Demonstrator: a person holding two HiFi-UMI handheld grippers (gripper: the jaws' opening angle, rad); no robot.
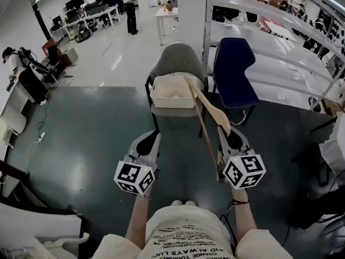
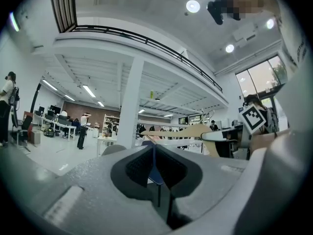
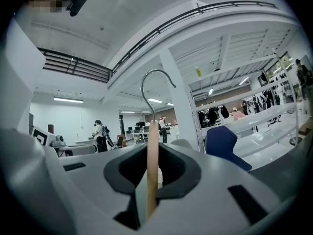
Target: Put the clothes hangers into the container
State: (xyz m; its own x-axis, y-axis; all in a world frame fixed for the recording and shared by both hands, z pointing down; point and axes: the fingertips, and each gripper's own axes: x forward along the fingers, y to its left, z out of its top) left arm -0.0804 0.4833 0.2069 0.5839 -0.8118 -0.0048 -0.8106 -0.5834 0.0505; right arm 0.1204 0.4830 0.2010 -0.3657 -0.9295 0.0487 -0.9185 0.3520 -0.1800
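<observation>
A wooden clothes hanger (image 1: pixel 209 108) with a metal hook is clamped in my right gripper (image 1: pixel 223 131), which is shut on it. In the right gripper view its wooden body (image 3: pixel 152 165) stands upright between the jaws and the hook (image 3: pixel 154 87) curls above them. The hanger's far end reaches over the white perforated container (image 1: pixel 173 92), which sits on a grey chair (image 1: pixel 178 58) ahead. My left gripper (image 1: pixel 152 138) is held level beside the right one, shut with nothing in it (image 2: pixel 154 153). From the left gripper view the hanger (image 2: pixel 188 131) shows off to the right.
A dark blue chair (image 1: pixel 233 72) stands right of the grey one, in front of a white metal rack (image 1: pixel 280 42). Dark floor matting (image 1: pixel 91 134) lies around the chairs. Desks and people are far back at the left.
</observation>
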